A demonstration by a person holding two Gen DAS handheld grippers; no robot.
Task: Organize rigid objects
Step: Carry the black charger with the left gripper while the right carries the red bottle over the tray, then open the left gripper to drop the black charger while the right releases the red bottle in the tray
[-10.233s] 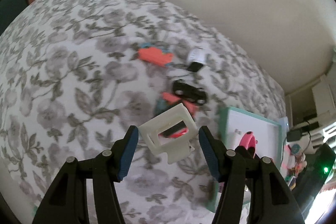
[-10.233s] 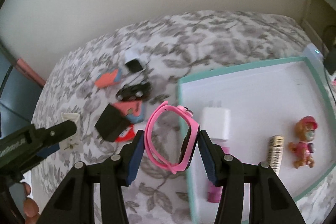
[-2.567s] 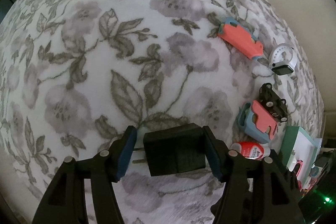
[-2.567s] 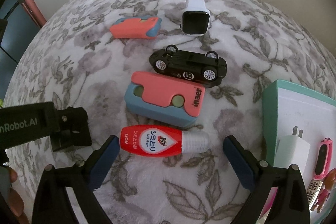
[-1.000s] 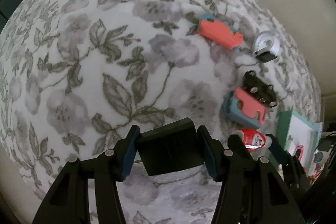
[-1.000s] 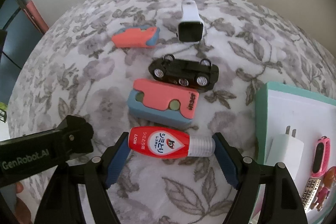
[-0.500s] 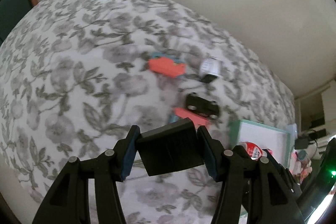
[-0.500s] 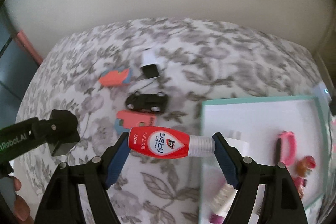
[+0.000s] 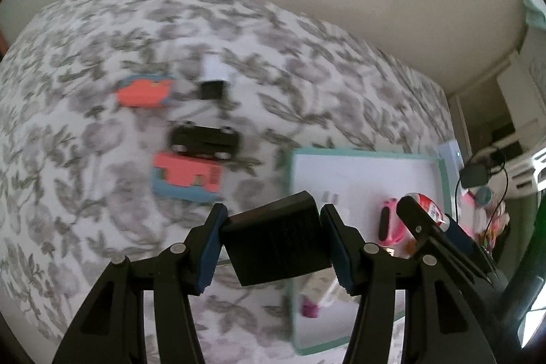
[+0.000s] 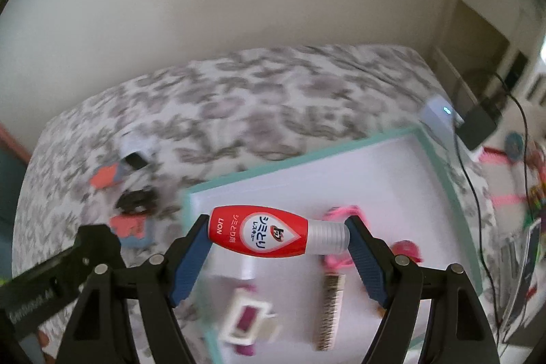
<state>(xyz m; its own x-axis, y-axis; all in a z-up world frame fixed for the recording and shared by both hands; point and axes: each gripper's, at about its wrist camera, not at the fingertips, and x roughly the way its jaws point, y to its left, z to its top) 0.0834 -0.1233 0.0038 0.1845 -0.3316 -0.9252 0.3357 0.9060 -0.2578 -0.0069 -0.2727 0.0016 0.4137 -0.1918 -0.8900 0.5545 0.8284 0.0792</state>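
My left gripper (image 9: 273, 244) is shut on a black power adapter (image 9: 278, 243), held in the air above the near left edge of the teal-rimmed white tray (image 9: 443, 179). My right gripper (image 10: 278, 243) is shut on a red bottle with a grey cap (image 10: 273, 234), gripped end to end and hanging over the tray (image 10: 440, 173). The right gripper's tip, with the red bottle (image 9: 425, 203), shows at the right of the left wrist view. The left gripper's body (image 10: 61, 265) shows at the lower left of the right wrist view.
On the floral bedspread (image 9: 85, 159) lie a black toy car (image 9: 204, 139), a coral-and-blue block (image 9: 186, 178), a second coral piece (image 9: 145, 91) and a white smartwatch (image 9: 213, 81). In the tray are a pink band (image 10: 338, 258), a white frame (image 10: 244, 319) and a comb-like strip (image 10: 329, 309). Cables and clutter sit at right.
Both grippers have lifted off the bedspread with their objects and swung right, from over the loose items to over the tray. Both wrists have rolled.
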